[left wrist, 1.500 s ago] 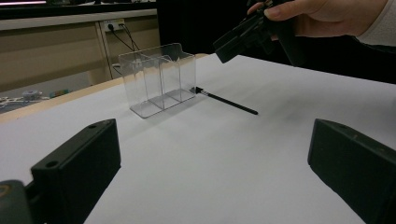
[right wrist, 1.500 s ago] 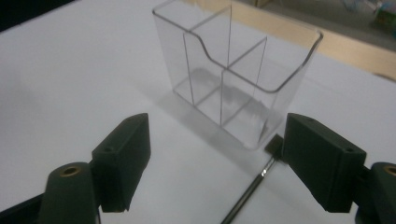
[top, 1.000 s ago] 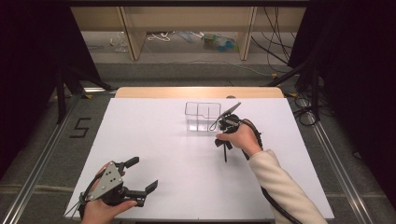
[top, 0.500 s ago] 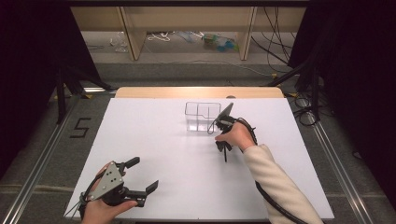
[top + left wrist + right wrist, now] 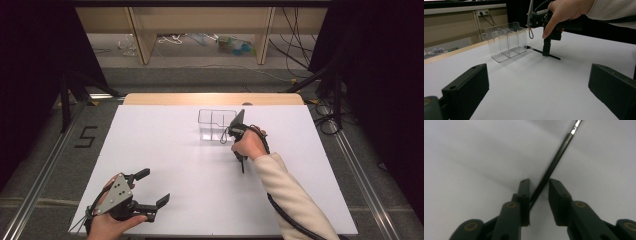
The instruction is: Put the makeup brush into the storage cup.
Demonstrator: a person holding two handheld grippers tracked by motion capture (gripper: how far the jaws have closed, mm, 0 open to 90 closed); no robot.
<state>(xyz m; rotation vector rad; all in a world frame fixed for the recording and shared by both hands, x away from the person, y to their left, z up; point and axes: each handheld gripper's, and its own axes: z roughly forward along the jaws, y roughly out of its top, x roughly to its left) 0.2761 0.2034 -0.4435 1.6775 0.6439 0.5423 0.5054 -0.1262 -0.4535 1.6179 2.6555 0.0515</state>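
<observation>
Since a second ago the right gripper (image 5: 539, 192) has been closing astride the thin black pen (image 5: 554, 162), not yet pinching, its shaft slanting away between the jaws, while the left gripper (image 5: 150, 192) gapes idle, well apart.

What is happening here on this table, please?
A person holds a gripper in each hand. The right gripper points down over a thin black pen lying on the white table beside a clear plastic organizer. Its fingers have just been closing around the pen, with a small gap left. The left gripper waits open near the table's front edge.
</observation>
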